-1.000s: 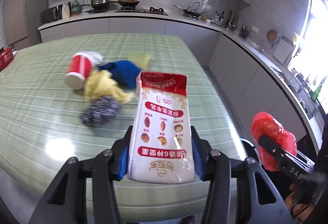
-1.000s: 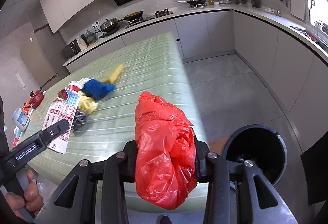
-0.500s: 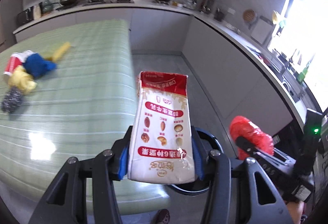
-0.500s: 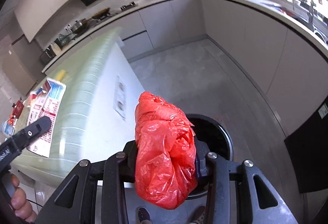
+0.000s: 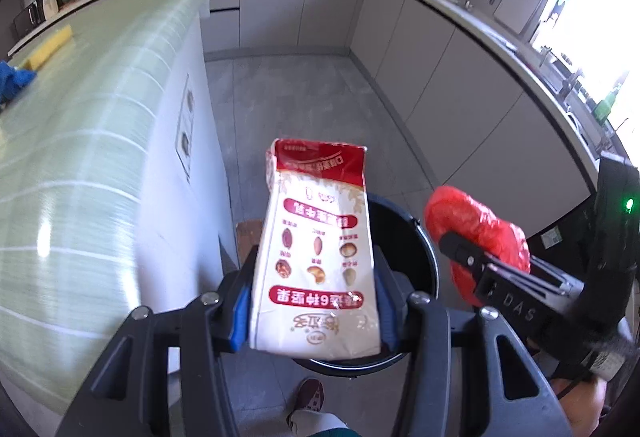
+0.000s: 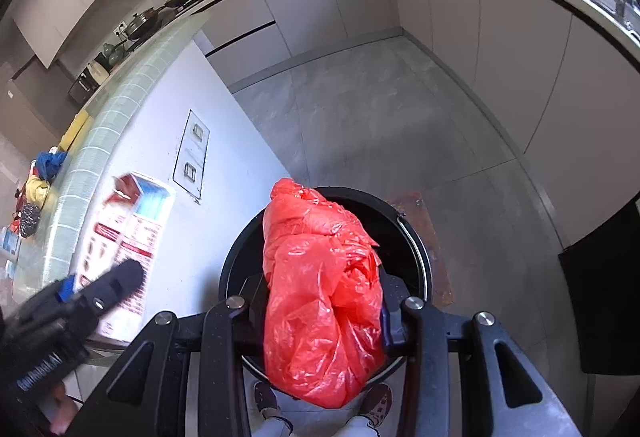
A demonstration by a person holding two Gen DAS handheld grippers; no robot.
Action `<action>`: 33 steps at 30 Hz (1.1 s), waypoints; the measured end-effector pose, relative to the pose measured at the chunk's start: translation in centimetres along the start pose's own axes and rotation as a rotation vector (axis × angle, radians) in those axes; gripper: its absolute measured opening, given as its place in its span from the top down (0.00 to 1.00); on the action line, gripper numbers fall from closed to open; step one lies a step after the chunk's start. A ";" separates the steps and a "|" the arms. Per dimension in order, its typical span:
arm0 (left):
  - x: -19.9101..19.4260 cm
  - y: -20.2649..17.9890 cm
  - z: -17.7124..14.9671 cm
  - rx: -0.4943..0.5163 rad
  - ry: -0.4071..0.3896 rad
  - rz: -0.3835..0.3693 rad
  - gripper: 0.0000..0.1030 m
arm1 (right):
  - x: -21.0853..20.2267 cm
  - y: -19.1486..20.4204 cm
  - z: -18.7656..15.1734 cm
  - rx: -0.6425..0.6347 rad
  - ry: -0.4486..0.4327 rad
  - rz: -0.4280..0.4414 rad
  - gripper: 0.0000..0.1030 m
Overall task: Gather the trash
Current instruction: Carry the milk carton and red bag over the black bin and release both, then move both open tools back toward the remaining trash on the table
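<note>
My left gripper point(image 5: 316, 313) is shut on a white and red snack pouch point(image 5: 318, 253) and holds it above the black round trash bin point(image 5: 420, 257) on the floor. My right gripper point(image 6: 320, 321) is shut on a crumpled red plastic bag point(image 6: 320, 285) directly over the same bin point(image 6: 412, 237). The red bag also shows in the left wrist view point(image 5: 476, 237), to the right of the pouch. The pouch and left gripper show blurred in the right wrist view point(image 6: 124, 237), at the left beside the island.
The green striped island top point(image 5: 80, 157) is at the left, with its white side panel point(image 6: 180, 141) next to the bin. Blue cloth point(image 6: 50, 163), yellow cloth point(image 6: 36, 189) and a steel scrubber point(image 6: 29, 219) lie on it. Grey floor and cabinets beyond. The person's shoes point(image 6: 268, 403) stand by the bin.
Both grippers have swung away from the island top and down over the trash bin, each still holding its item. The bin now sits right beneath them.
</note>
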State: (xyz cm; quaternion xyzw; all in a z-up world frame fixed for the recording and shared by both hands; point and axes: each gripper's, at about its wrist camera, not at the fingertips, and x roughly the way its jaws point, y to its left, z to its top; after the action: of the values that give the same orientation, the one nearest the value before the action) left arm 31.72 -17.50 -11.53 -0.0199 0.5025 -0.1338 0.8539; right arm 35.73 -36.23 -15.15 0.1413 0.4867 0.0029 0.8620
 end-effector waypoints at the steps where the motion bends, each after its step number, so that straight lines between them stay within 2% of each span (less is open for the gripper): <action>1: 0.4 -0.1 -0.1 -0.002 0.012 -0.002 0.50 | 0.3 -0.3 0.2 -0.003 0.002 -0.001 0.60; 5: 1.5 -0.5 -0.1 -0.010 0.044 0.002 0.50 | 1.3 -1.2 0.5 -0.005 0.003 0.000 0.58; 7: 1.7 -0.6 0.1 -0.012 0.056 0.005 0.49 | 1.6 -1.5 0.8 -0.001 0.006 0.001 0.53; 8: 1.8 -0.7 0.1 -0.012 0.059 0.006 0.49 | 1.7 -1.6 0.8 0.000 0.006 -0.005 0.46; 9: 1.8 -0.9 0.1 -0.006 0.067 0.004 0.45 | 1.7 -1.7 0.9 -0.003 0.005 -0.003 0.41; 10: 2.0 -1.1 0.2 -0.002 0.072 0.005 0.36 | 1.8 -1.6 1.0 -0.007 0.005 -0.003 0.40; 12: 2.3 -1.6 0.5 0.011 0.074 0.023 0.25 | 1.8 -1.7 1.1 -0.005 -0.001 -0.014 0.39; 17: 1.2 -2.0 1.0 0.010 0.041 0.033 0.25 | 0.4 -2.1 1.4 0.034 -0.038 -0.010 0.39; 24: -4.4 -1.0 2.6 -0.012 -0.056 0.016 0.24 | -3.2 -0.6 2.2 0.037 -0.097 -0.015 0.39; 29: -9.6 1.4 3.7 -0.030 -0.128 0.000 0.24 | -6.1 3.9 2.6 0.007 -0.145 0.026 0.39; 33: -12.9 5.5 4.1 -0.064 -0.177 0.022 0.24 | -7.6 9.1 2.7 -0.042 -0.174 0.064 0.39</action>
State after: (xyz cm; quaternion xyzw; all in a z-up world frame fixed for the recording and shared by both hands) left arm 30.45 -9.45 0.55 -0.0537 0.4291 -0.1061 0.8954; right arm 35.18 -29.25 -5.26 0.1385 0.4053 0.0283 0.9032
